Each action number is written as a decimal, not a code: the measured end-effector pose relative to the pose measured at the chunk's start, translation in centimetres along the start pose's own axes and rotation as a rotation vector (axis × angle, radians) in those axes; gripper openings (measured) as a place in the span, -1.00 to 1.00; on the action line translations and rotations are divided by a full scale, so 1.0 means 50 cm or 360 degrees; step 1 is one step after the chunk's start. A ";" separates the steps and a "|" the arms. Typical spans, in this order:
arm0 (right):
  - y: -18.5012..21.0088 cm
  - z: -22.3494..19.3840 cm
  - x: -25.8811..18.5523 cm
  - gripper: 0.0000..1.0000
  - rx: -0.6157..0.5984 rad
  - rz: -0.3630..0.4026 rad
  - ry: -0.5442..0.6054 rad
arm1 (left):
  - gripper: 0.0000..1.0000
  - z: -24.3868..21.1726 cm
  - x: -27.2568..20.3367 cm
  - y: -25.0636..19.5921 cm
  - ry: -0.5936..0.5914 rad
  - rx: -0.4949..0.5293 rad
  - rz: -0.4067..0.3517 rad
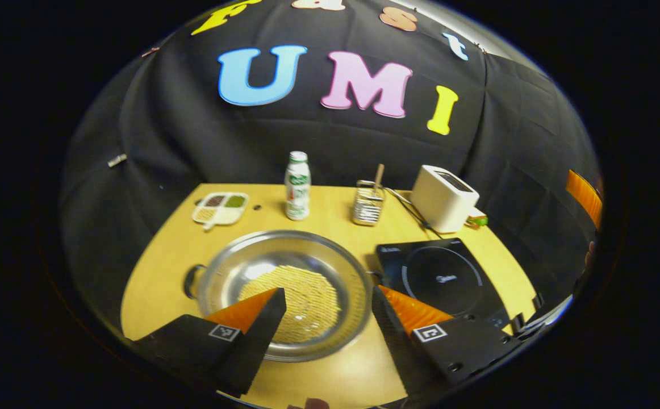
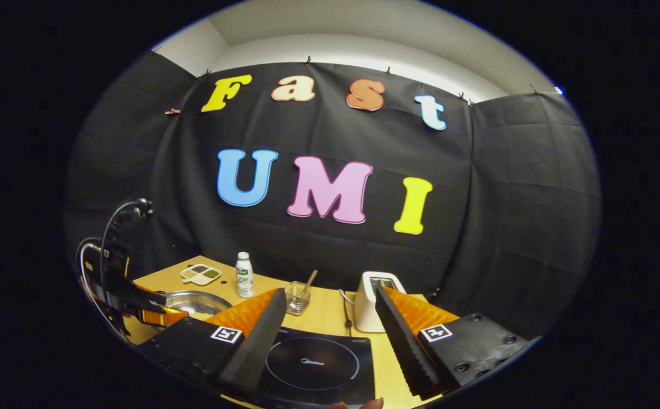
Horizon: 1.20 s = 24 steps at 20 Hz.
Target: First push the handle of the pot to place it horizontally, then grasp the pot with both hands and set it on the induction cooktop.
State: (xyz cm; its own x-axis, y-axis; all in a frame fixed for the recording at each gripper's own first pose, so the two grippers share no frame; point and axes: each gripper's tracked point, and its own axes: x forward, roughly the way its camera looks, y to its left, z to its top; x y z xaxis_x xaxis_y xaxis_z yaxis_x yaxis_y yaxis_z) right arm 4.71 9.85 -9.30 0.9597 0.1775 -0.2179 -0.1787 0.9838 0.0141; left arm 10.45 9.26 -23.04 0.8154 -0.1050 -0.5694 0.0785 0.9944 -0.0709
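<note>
Above the pot (image 1: 284,289), left claw (image 1: 324,309) gapes wide; right claw (image 2: 327,318) hangs spread over the cooktop (image 2: 318,363); a hard handle shove could slide the pot off the desk (image 1: 159,272).

Bare table (image 1: 159,272) left of the pot (image 1: 284,292), induction cooktop (image 1: 441,278) just beside its right rim, bottle (image 1: 297,186), wire holder (image 1: 368,204) and toaster (image 1: 443,197) ranged behind.

The left gripper view looks down from close above the pot (image 1: 284,292), facing the back wall. The right gripper view sits right of the pot (image 2: 191,303), over the induction cooktop (image 2: 316,363), aimed higher. Both share the pot, the cooktop (image 1: 441,278) and the toaster (image 1: 443,197) behind it.
</note>
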 end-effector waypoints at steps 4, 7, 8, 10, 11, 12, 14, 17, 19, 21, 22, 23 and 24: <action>0.115 -0.073 0.073 0.95 0.0107 0.0146 0.0162 | 0.92 -0.005 0.006 0.145 0.0020 -0.0009 0.0098; 0.191 -0.153 0.121 0.96 0.0201 0.0239 0.0335 | 0.92 -0.033 0.033 0.236 0.0078 -0.0003 0.0149; 0.211 -0.183 0.134 0.96 0.0231 0.0261 0.0403 | 0.92 -0.045 0.043 0.262 0.0104 -0.0012 0.0162; 0.230 -0.240 0.156 0.96 0.0283 0.0260 0.0543 | 0.92 -0.071 0.065 0.305 0.0177 -0.0028 0.0182; 0.237 -0.266 0.166 0.96 0.0301 0.0256 0.0608 | 0.92 -0.080 0.077 0.323 0.0207 -0.0027 0.0191; 0.249 -0.289 0.172 0.96 0.0324 0.0259 0.0677 | 0.92 -0.089 0.092 0.333 0.0233 -0.0033 0.0187; 0.269 -0.330 0.175 0.97 0.0382 0.0266 0.0794 | 0.92 -0.109 0.122 0.347 0.0291 -0.0048 0.0172; 0.288 -0.391 0.196 0.98 0.0411 0.0266 0.0919 | 0.92 -0.127 0.169 0.360 0.0348 -0.0055 0.0154; 0.310 -0.421 0.205 0.91 0.0434 0.0290 0.0984 | 0.92 -0.131 0.197 0.357 0.0363 -0.0050 0.0123; 0.333 -0.442 0.216 0.90 0.0458 0.0313 0.1030 | 0.92 -0.141 0.216 0.356 0.0404 -0.0037 0.0109; 0.345 -0.452 0.220 0.77 0.0462 0.0321 0.1051 | 0.92 -0.145 0.225 0.357 0.0420 -0.0032 0.0105; 0.355 -0.461 0.225 0.75 0.0468 0.0327 0.1071 | 0.90 -0.146 0.232 0.357 0.0429 -0.0028 0.0101; 0.363 -0.470 0.225 0.75 0.0473 0.0329 0.1095 | 0.89 -0.151 0.239 0.359 0.0445 -0.0020 0.0100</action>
State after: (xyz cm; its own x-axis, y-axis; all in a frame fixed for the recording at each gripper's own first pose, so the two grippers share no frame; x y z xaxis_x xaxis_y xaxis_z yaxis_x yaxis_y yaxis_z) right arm 7.19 29.10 -34.46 0.5453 0.3980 -0.7377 -0.1806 0.9152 0.3603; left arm 17.28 25.73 -37.28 0.6283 -0.0446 -0.7767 0.0242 0.9990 -0.0378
